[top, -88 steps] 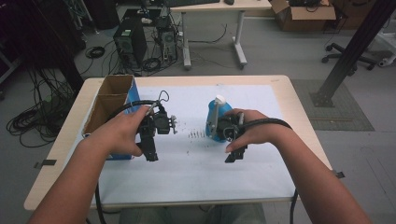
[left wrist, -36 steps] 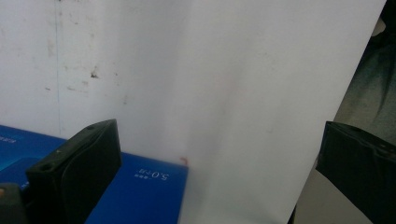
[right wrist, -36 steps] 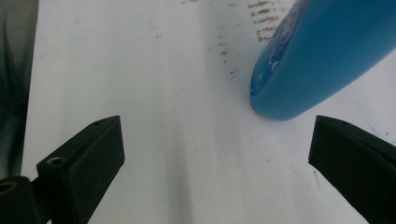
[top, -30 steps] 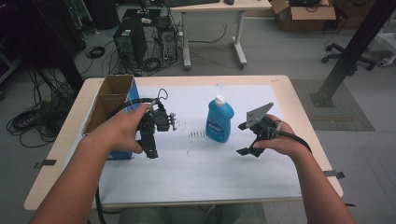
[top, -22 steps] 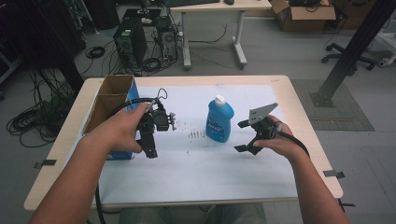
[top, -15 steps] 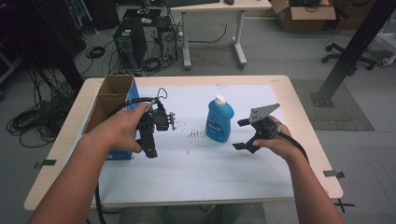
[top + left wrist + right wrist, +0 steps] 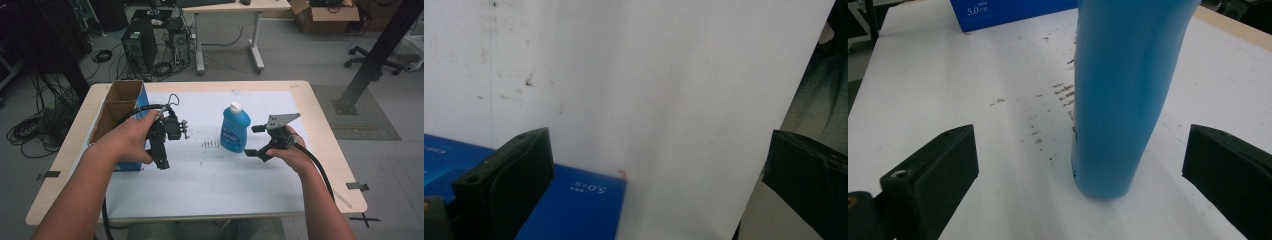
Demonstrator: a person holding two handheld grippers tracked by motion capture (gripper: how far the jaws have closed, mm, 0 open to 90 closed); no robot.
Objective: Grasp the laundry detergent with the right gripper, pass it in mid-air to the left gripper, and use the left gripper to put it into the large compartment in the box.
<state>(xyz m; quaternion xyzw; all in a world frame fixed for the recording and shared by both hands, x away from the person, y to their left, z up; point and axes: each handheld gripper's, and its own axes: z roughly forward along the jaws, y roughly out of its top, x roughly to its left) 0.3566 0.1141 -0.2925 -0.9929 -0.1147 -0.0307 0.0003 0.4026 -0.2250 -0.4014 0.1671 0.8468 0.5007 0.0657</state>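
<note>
Upright blue bottle (image 7: 235, 127), white cap, right gripper (image 7: 256, 141) fingers apart beside it

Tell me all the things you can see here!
bottle: 1, blue with white cap, upright mid-table
box: 1, blue outside, brown inside, open, table's left side
paper: 1, white sheet with brown smudges, covering the table
table: 1, light wood
computer: 1, black, on the floor behind
left gripper: 1, black, jaws open, beside the box
right gripper: 1, black, jaws open, just right of the bottle
hands: 2, each holding a gripper
</note>
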